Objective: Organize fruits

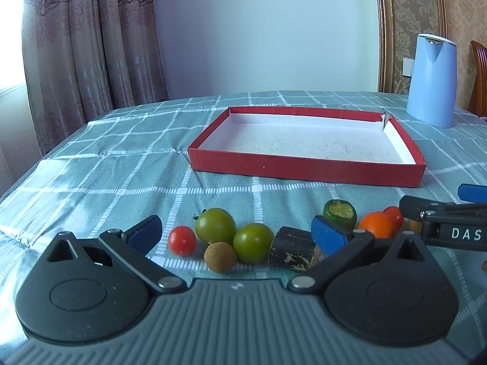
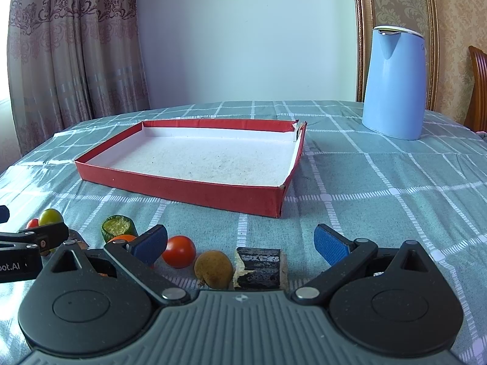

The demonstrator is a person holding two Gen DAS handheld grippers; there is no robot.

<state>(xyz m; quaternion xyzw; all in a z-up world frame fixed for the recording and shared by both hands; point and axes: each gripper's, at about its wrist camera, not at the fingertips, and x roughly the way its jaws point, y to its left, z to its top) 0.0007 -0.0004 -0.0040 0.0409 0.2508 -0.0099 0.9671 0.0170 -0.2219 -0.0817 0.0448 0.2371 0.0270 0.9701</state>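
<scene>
A row of fruit pieces lies on the checked tablecloth in front of an empty red tray (image 1: pixel 304 168) (image 2: pixel 182 190). In the left wrist view I see a red cherry tomato (image 1: pixel 182 240), two green tomatoes (image 1: pixel 215 226) (image 1: pixel 253 242), a brown longan (image 1: pixel 219 256), a dark cut chunk (image 1: pixel 291 248), a green cut piece (image 1: pixel 340 213) and an orange fruit (image 1: pixel 376 224). My left gripper (image 1: pixel 237 235) stands open around the middle of the row. My right gripper (image 2: pixel 240 243) is open too, with a red tomato (image 2: pixel 178 251), a brown fruit (image 2: pixel 213 269) and a dark chunk (image 2: pixel 260 268) between its fingers.
A light blue kettle (image 1: pixel 430 80) (image 2: pixel 394 82) stands at the back right of the table. A wooden chair (image 2: pixel 478 88) is beyond it. Curtains hang at the left. The right gripper's arm (image 1: pixel 447 223) reaches in from the right edge of the left wrist view.
</scene>
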